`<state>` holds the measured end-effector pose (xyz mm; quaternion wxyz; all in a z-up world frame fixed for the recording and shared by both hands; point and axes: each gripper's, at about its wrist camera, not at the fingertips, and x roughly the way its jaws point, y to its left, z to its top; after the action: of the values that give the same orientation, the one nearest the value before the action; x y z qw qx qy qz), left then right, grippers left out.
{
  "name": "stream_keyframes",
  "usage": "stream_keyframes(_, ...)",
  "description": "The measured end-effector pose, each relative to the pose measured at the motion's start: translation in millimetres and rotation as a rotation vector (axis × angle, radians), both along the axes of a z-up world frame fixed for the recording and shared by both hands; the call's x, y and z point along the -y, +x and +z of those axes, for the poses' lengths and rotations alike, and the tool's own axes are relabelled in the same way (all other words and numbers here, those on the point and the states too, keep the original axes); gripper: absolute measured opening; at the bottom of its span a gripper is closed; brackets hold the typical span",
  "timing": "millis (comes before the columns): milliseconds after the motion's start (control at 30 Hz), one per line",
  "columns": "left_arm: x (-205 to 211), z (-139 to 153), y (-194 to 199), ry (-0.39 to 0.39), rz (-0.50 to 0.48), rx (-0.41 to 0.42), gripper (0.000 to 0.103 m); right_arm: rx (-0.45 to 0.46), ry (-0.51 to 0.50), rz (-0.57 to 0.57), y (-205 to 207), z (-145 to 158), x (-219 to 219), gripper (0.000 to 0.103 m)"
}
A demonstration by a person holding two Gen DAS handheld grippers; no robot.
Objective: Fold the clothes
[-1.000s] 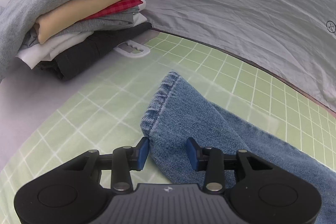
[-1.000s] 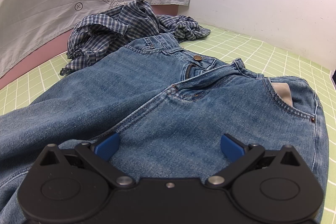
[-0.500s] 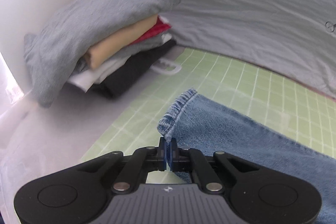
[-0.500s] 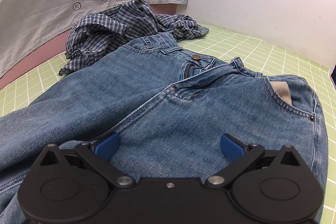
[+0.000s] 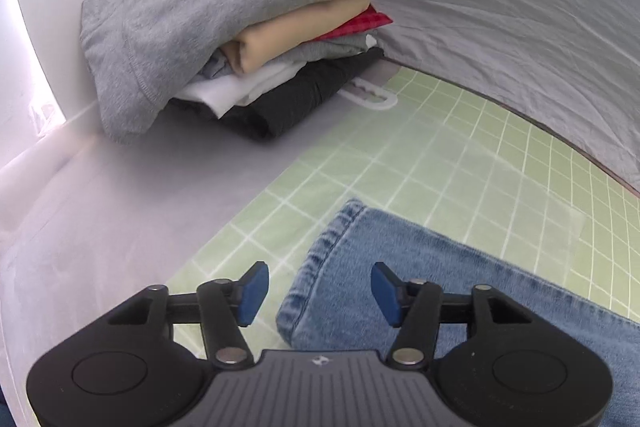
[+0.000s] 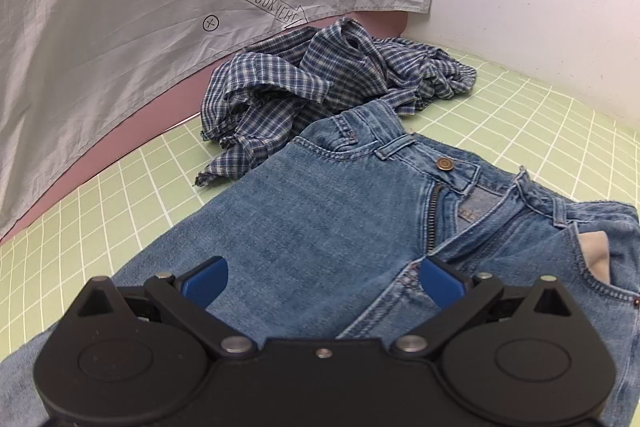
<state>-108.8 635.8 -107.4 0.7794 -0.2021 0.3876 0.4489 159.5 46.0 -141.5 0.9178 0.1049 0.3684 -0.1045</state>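
A pale green gridded cutting mat carries faded blue denim jeans lying flat, waistband at the far end in the right wrist view. A crumpled blue plaid shirt touches that waistband. The black left gripper spreads wide over the hemmed leg cuff, holding nothing. The black right gripper gapes wide above the thigh, near the zipper.

Green grid mat, printed grey sheet behind, white hanger.
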Motion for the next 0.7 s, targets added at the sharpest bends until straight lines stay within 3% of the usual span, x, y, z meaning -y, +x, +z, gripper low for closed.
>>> stream_keyframes(133, -16.8, -10.8, 17.7, -0.020, -0.049, -0.022, 0.074, -0.013, 0.008, 0.036, 8.7, -9.6, -16.1, 0.103)
stream_keyframes(300, -35.7, -33.0, 33.5, -0.101, -0.080, -0.008, 0.072, -0.035, -0.005, 0.067, 20.7, -16.0, -28.1, 0.103)
stream_keyframes(333, -38.7, -36.3, 36.3, -0.115, -0.084, -0.001, 0.058, -0.036, -0.009, 0.069, 22.2, -15.7, -29.3, 0.103)
stream_keyframes(367, -41.7, -39.6, 39.1, -0.129, -0.088, 0.006, 0.028, -0.037, -0.012, 0.071, 23.5, -15.5, -30.3, 0.103)
stream_keyframes(400, -42.4, -36.7, 42.2, -0.127, -0.099, 0.023, 0.013, -0.039, -0.015, 0.071, 23.9, -15.1, -30.7, 0.103)
stream_keyframes(433, -43.1, -33.8, 45.4, -0.125, -0.109, 0.040, 0.010, -0.040, -0.017, 0.072, 24.1, -14.7, -31.0, 0.103)
stream_keyframes(600, -48.3, 7.1, 78.5, -0.036, -0.130, 0.209, 0.010, -0.047, -0.039, 0.070, 22.6, -14.1, -31.1, 0.103)
stream_keyframes(633, -52.5, 10.7, 86.0, -0.033, -0.111, 0.228, 0.015, -0.048, -0.047, 0.070, 22.1, -14.3, -31.3, 0.103)
stream_keyframes(667, -54.3, 8.7, 92.7, -0.015, -0.097, 0.198, 0.026, -0.049, -0.054, 0.070, 21.5, -14.5, -31.4, 0.103)
stream_keyframes(700, -56.1, 6.6, 99.4, 0.003, -0.082, 0.168, 0.030, -0.051, -0.061, 0.071, 21.0, -15.0, -31.8, 0.103)
